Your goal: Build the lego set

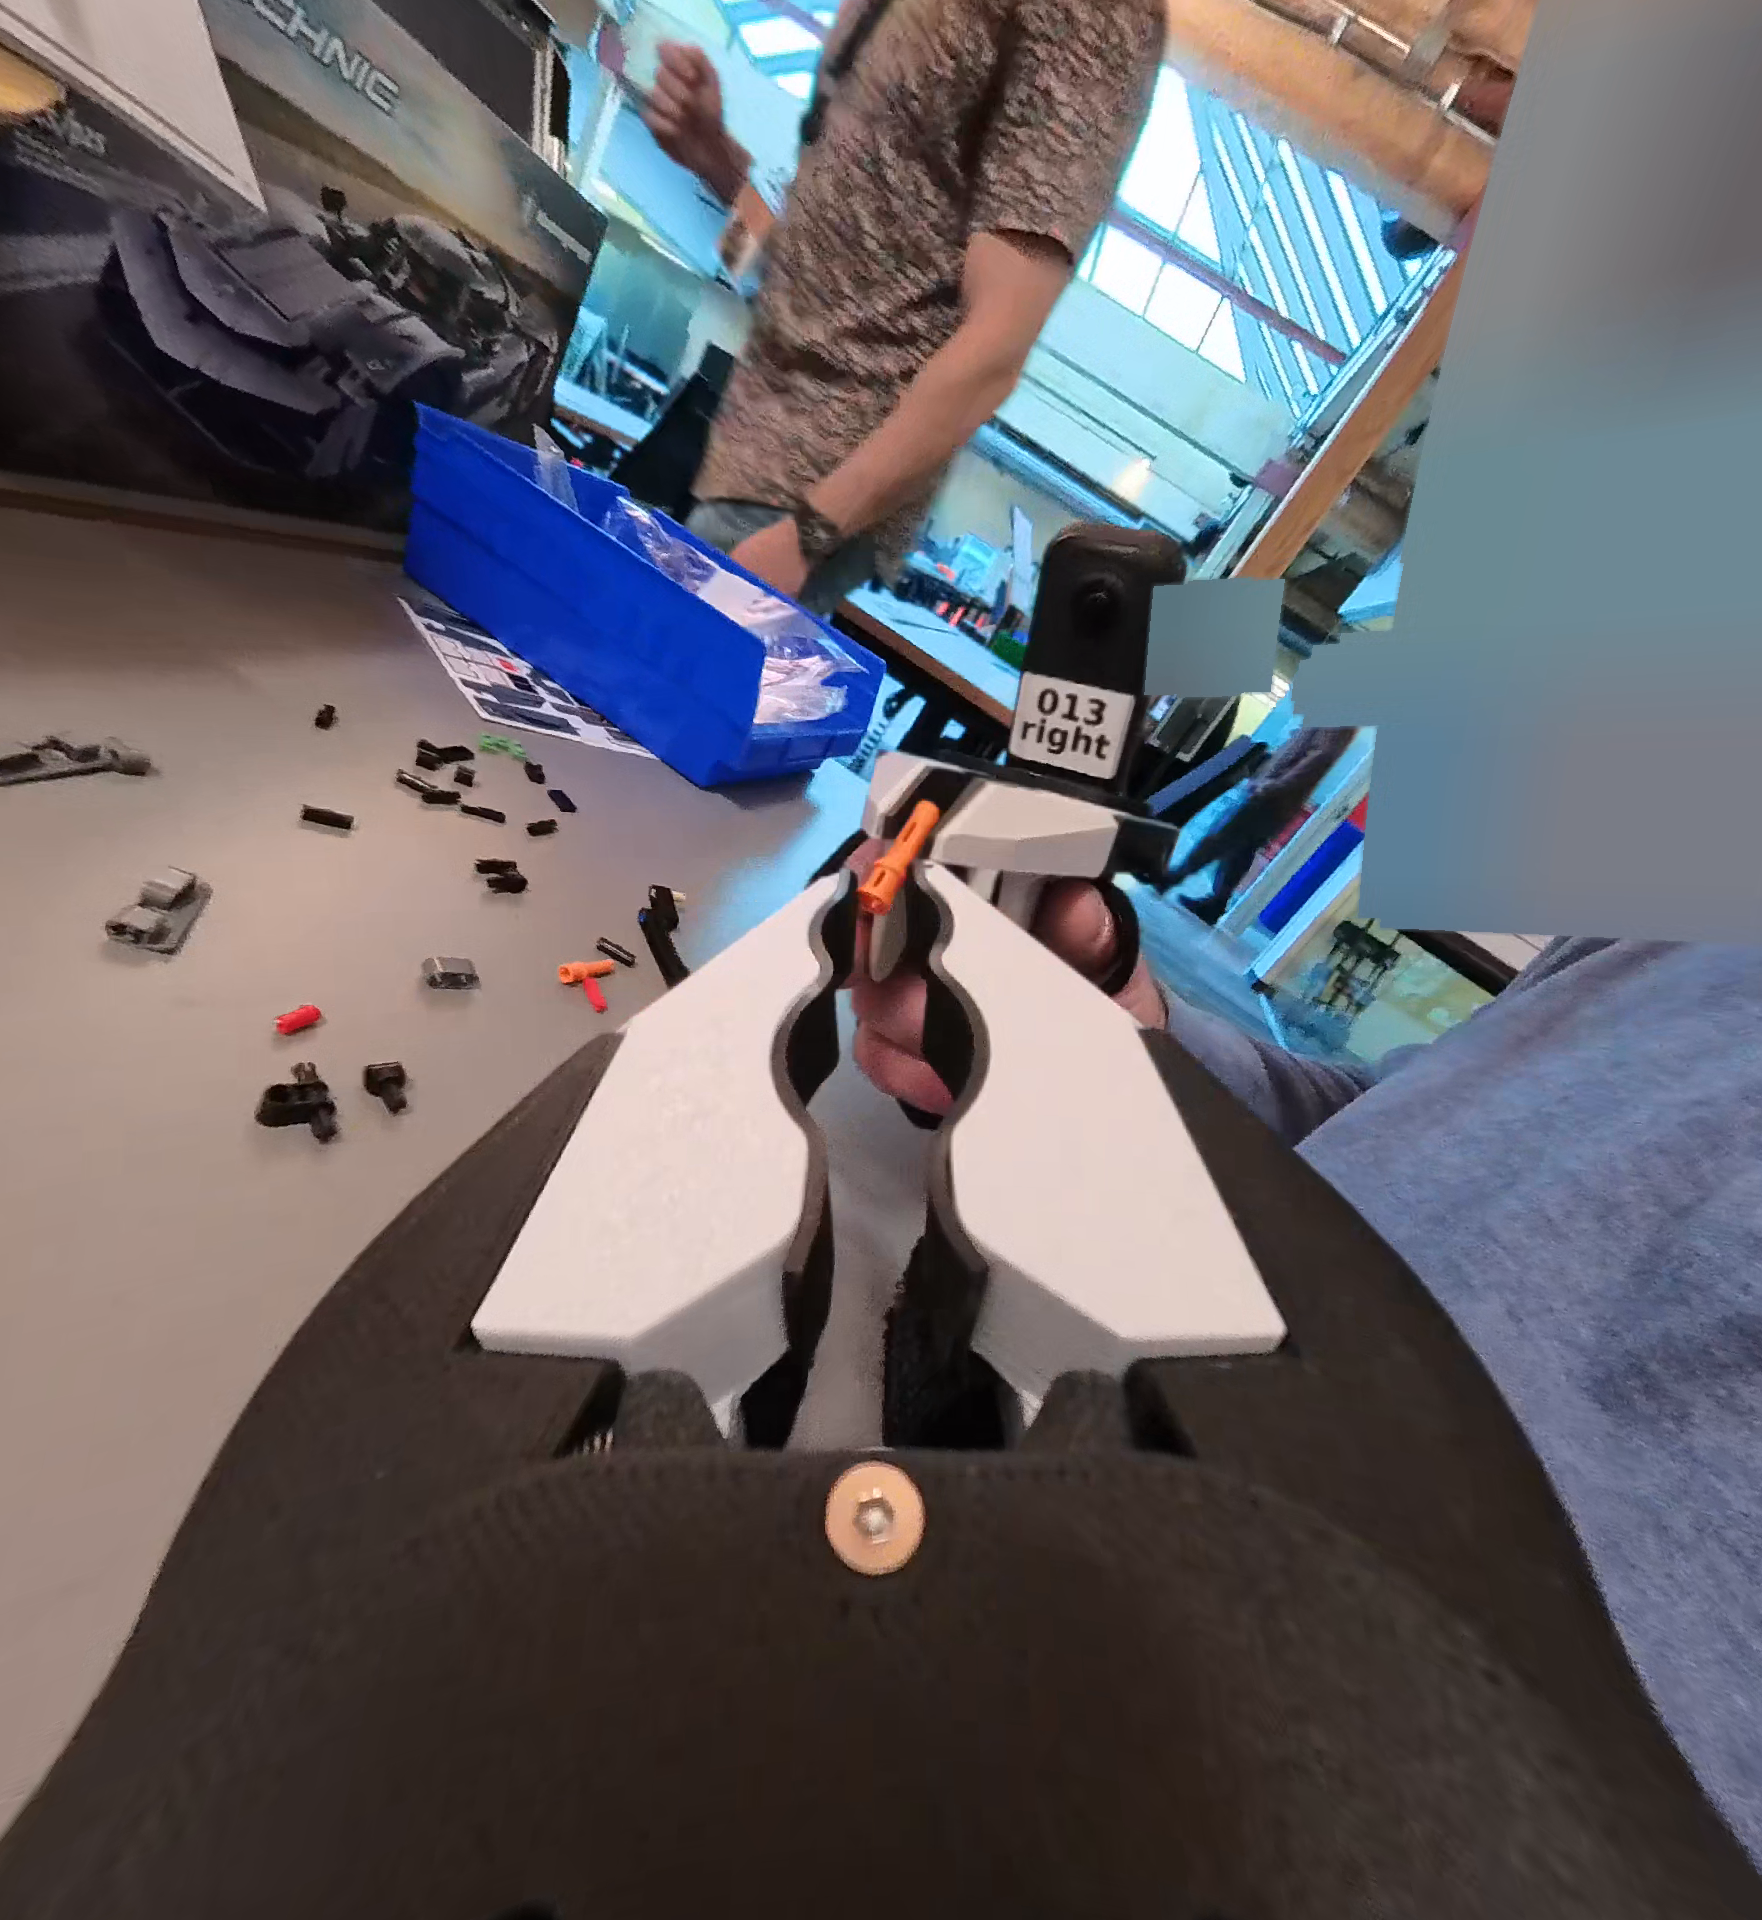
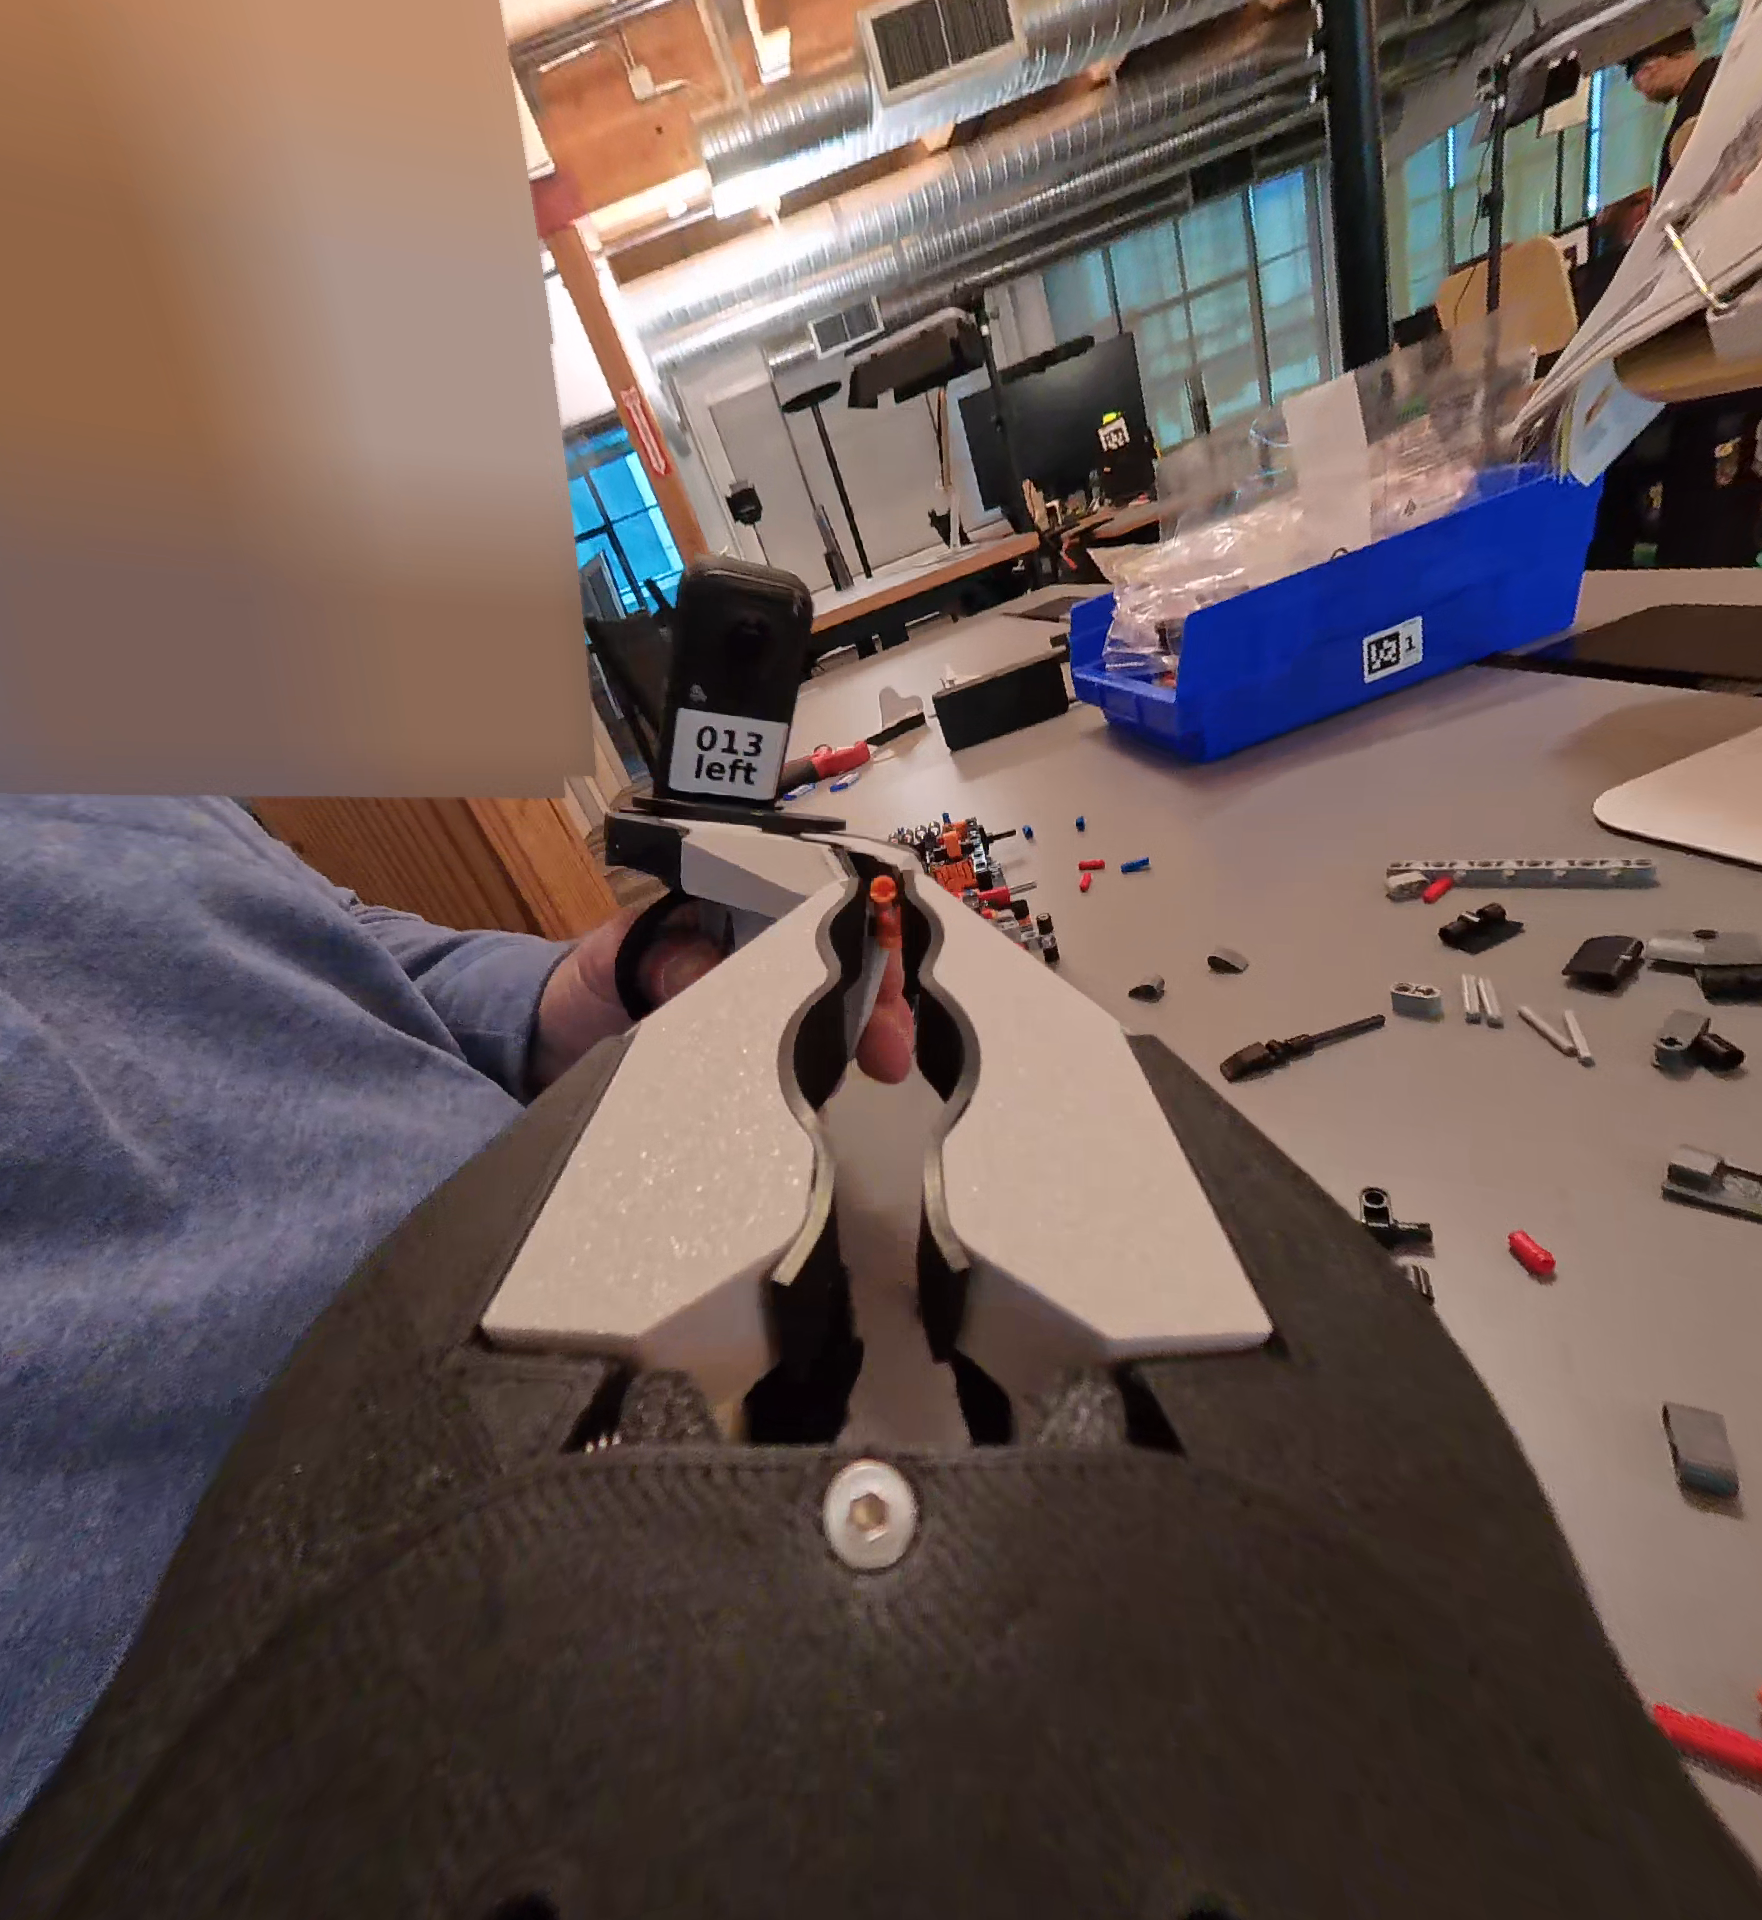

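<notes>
Workshop: exposed ducts (image 2: 960, 156), workbenches (image 2: 1272, 1039).

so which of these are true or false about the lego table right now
1. The blue bin holds clear plastic bags. True.
2. An orange pin, with a grey piece on it, sits where the claws meet. True.
3. The left claw and right claw point away from each other. False: they face tip to tip.
4. A red pin lies inside the bin. False: it lies on the table among loose parts.

Orange pin (image 2: 883, 912) between nearly closed jaws, loose pieces (image 2: 1604, 961) on grey table (image 2: 1272, 1164).
</notes>
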### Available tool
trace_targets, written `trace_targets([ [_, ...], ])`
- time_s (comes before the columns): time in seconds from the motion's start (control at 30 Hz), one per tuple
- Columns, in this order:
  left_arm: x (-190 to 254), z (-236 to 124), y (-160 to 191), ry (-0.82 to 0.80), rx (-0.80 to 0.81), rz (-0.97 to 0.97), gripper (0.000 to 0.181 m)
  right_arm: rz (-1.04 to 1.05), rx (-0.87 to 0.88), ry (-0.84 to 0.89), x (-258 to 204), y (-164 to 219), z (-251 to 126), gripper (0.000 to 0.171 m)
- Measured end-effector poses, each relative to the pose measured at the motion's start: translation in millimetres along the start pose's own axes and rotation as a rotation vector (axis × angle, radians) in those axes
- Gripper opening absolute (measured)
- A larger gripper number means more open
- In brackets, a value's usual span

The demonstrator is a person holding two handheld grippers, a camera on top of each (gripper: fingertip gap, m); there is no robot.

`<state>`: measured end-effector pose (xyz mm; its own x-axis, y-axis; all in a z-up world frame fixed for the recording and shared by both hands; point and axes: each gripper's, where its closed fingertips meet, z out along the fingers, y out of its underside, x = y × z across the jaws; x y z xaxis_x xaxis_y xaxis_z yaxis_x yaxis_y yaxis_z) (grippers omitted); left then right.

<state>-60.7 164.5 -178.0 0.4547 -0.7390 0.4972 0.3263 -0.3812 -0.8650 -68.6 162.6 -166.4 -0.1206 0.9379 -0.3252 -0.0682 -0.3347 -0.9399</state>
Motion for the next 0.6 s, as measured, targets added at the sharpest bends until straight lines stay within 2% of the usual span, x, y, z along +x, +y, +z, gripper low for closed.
trace_targets([
  [0.23,5.0,1.6,-3.5,0.136,0.088,-0.222,0.007,-0.059,-0.011,0.009,-0.6,-4.7,3.6,0.001],
  [0.33,1.4,1.5,-4.8,0.101,0.081,-0.196,0.009,-0.139,-0.048,0.057,2.1,-6.8,2.0,0.001],
  [0.43,-4.6,-3.7,-10.3,0.031,0.063,-0.132,0.015,-0.349,-0.145,0.152,4.8,-7.9,-1.0,0.002],
  [0.6,-2.4,-1.5,-13.5,0.004,-0.005,-0.124,0.038,-0.777,-0.372,0.312,11.7,2.7,1.2,0.002],
])
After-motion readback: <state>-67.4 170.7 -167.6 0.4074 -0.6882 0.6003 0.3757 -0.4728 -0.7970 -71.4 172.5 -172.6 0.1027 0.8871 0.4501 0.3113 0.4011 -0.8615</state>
